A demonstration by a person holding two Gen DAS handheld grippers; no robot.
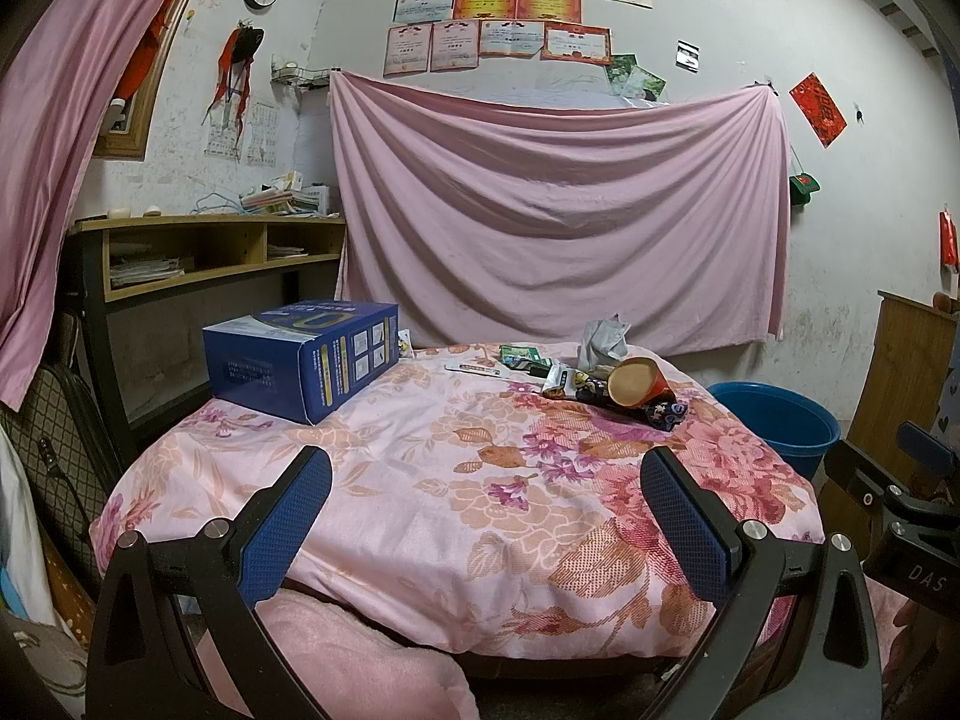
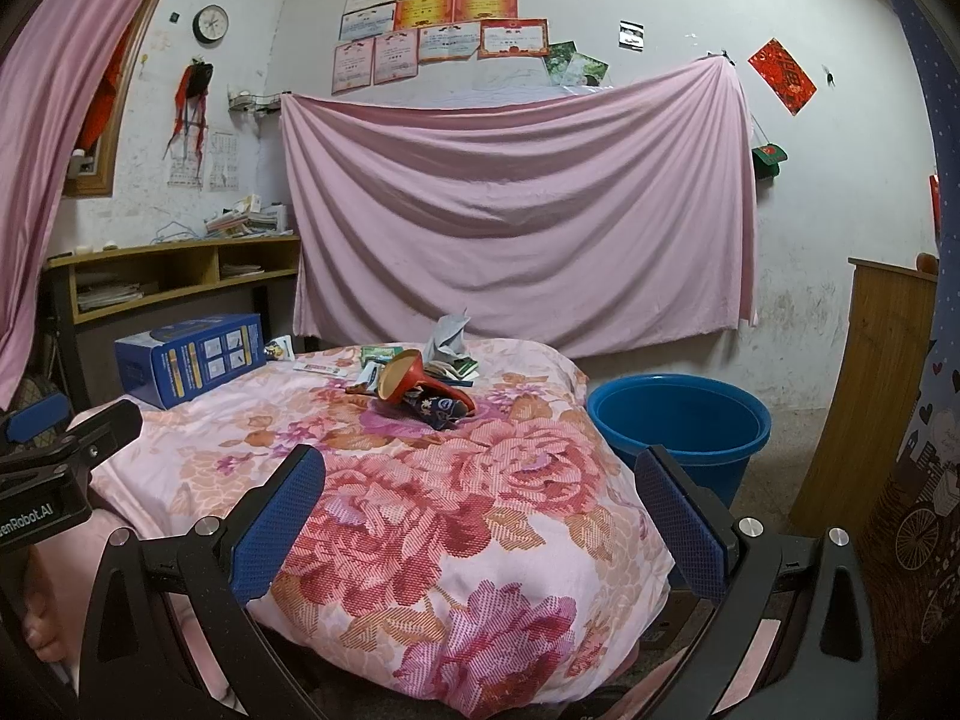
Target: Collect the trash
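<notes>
Pink floral cloth [image 1: 456,516] covered the desk in the left wrist view, and one pile of trash [image 1: 606,381] lay on its far right part. One red paper cup [image 1: 636,381] rested on its side in that pile, its pale mouth turned toward the camera, with a crumpled grey paper [image 1: 603,342] behind it, a dark patterned wrapper [image 1: 660,411] just beside it, and a few flat packets further left. One blue box [image 1: 303,357] stood on the far left of the cloth, well apart from the pile. One blue bucket [image 1: 780,426] sat on the floor past the right edge. The left gripper [image 1: 486,516] had its two blue-padded fingers [image 1: 288,528] spread wide, released, holding and touching nothing. Part of the other gripper showed at the right edge.

From the right wrist view, the same single pile [image 2: 420,381] sat on the far middle of the cloth [image 2: 468,510], the cup [image 2: 402,381] tipped over among wrappers. The one box [image 2: 192,357] stood to the left, and the one bucket [image 2: 681,426], open and dark blue inside, stood on the floor near the right side of the desk. The right gripper [image 2: 480,516] also had its two fingers [image 2: 282,528] wide apart, released and bare, low over the near cloth
</notes>
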